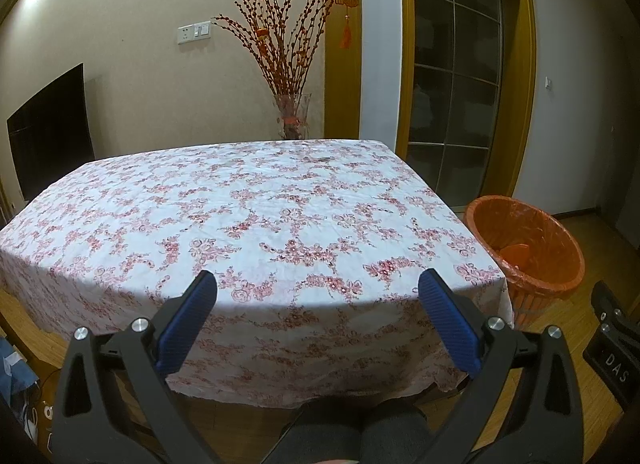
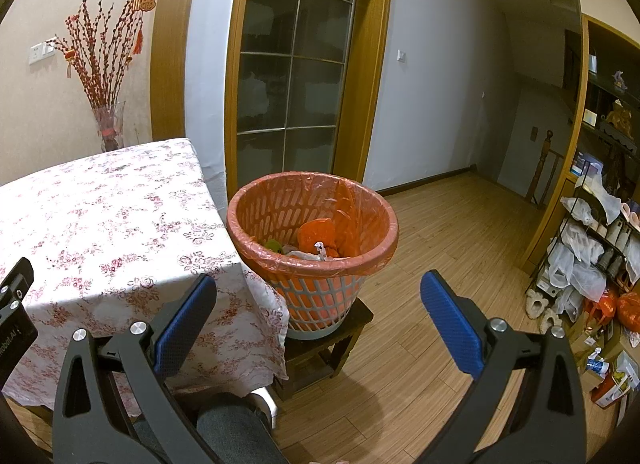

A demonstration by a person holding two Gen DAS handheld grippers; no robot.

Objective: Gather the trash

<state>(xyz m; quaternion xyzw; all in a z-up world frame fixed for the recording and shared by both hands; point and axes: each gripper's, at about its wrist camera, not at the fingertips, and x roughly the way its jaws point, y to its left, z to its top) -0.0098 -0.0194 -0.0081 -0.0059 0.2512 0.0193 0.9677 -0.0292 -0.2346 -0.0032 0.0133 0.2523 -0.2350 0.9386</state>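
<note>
A grey lattice waste basket with an orange liner (image 2: 312, 224) stands on a low dark stool (image 2: 320, 348) right of the table; it also shows in the left wrist view (image 1: 524, 248). Inside lie an orange bag, white scraps and something green (image 2: 308, 244). The table with a floral cloth (image 1: 240, 216) bears no loose items that I can see. My left gripper (image 1: 318, 284) is open and empty, held before the table's near edge. My right gripper (image 2: 318, 284) is open and empty, just in front of the basket.
A glass vase of red branches (image 1: 290, 120) stands behind the table by the wall. A glass door (image 2: 292, 76) is behind the basket. A cluttered rack with bags (image 2: 592, 248) stands at the right on the wooden floor. My knees (image 1: 360, 432) are under the grippers.
</note>
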